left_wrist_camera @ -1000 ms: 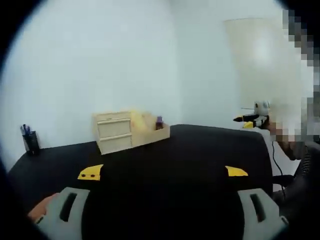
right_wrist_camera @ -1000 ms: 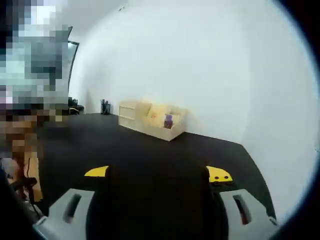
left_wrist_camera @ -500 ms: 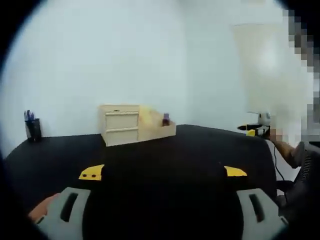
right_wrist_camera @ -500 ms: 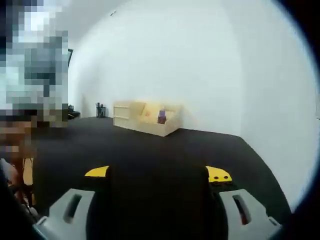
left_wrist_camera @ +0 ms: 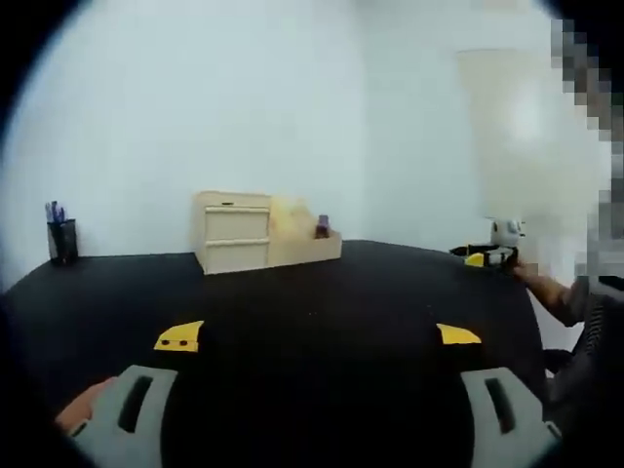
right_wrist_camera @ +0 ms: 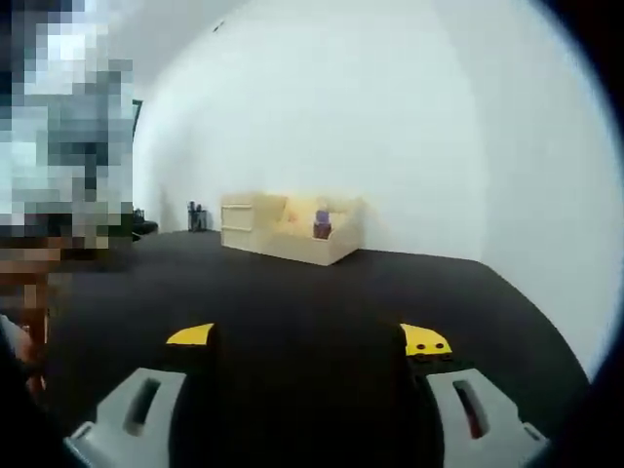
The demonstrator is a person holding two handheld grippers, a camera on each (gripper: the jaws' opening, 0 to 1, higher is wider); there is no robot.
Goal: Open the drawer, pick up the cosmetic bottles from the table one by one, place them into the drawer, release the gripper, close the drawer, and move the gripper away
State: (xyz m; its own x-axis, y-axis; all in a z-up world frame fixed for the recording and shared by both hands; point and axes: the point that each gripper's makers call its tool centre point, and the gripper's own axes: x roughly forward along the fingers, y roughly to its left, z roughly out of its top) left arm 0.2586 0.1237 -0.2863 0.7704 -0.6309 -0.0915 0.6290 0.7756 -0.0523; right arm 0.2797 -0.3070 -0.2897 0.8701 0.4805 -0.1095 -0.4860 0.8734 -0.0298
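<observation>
Both grippers hang back at the near edge of the black table (left_wrist_camera: 322, 312), jaws spread wide with nothing between them. The left gripper (left_wrist_camera: 317, 336) and the right gripper (right_wrist_camera: 307, 339) each look across the bare tabletop at the wooden drawer unit (left_wrist_camera: 234, 230), which stands well apart at the far side with its lower drawer (right_wrist_camera: 310, 234) pulled out sideways. A purple cosmetic bottle (right_wrist_camera: 322, 223) stands upright inside it. From either tool the drawer lies straight ahead, slightly left; neither looks clearly nearer.
</observation>
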